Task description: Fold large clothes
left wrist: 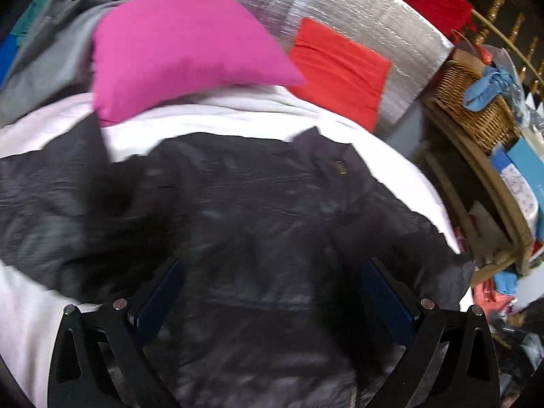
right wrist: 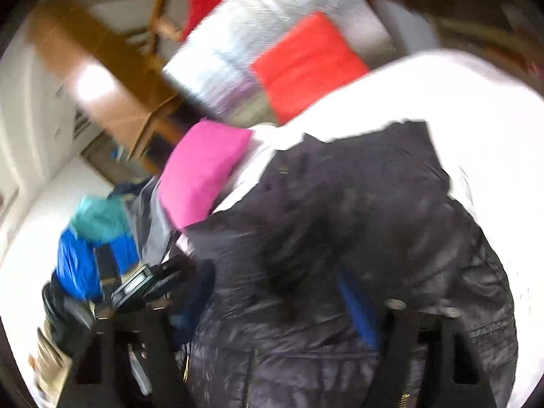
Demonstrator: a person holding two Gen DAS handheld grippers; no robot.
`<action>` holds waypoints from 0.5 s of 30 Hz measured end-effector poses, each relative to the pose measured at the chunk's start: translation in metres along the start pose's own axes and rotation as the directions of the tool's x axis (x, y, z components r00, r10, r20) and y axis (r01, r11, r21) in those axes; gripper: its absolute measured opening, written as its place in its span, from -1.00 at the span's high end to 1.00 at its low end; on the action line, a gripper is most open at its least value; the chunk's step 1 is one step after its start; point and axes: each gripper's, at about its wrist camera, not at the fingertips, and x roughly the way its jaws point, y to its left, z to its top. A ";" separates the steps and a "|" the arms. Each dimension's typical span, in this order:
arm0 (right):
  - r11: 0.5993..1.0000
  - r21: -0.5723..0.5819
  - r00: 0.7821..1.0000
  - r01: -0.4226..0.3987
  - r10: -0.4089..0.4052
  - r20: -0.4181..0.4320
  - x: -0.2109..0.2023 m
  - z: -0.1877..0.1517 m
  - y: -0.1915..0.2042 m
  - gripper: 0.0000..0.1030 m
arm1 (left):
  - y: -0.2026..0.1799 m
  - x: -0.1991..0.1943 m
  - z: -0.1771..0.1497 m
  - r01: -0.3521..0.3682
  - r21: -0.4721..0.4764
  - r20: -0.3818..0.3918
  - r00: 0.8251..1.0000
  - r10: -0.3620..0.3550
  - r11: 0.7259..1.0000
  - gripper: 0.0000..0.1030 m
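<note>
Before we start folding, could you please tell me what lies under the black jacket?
The black jacket lies spread on a white cover, which shows all around it. Whatever is beneath the jacket's middle is hidden.

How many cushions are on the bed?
2: a pink cushion lying by the black jacket's far edge, and a red-orange one against the silver roll. Others may be hidden.

One black jacket [left wrist: 258, 210] lies spread directly ahead of the tongs. Beyond it sit two cushions, one pink cushion [left wrist: 183, 54] and one red cushion [left wrist: 340, 71] (both against silver foil). One wicker basket [left wrist: 476, 115] stands far right.
</note>
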 end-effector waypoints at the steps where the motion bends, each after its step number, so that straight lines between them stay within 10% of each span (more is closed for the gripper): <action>1: 0.999 0.038 0.999 0.032 -0.032 -0.001 0.004 0.004 -0.009 0.04 | -0.004 0.007 0.000 0.020 0.002 -0.008 1.000 -0.020 1.000 -1.00; 7: 0.951 0.240 0.975 0.195 -0.214 0.058 -0.004 0.034 -0.078 -0.02 | -0.029 0.052 -0.006 0.236 -0.069 -0.153 0.958 -0.244 0.969 -0.63; 10: 0.942 0.269 0.970 0.202 -0.230 0.076 -0.003 0.052 -0.093 -0.42 | -0.033 0.073 -0.011 0.284 -0.136 -0.211 0.928 -0.308 0.949 -0.65; 15: 0.941 0.221 0.966 0.257 -0.257 -0.032 0.036 0.064 -0.096 -0.49 | -0.022 0.097 -0.024 0.407 -0.358 -0.205 0.844 -0.496 0.841 -0.65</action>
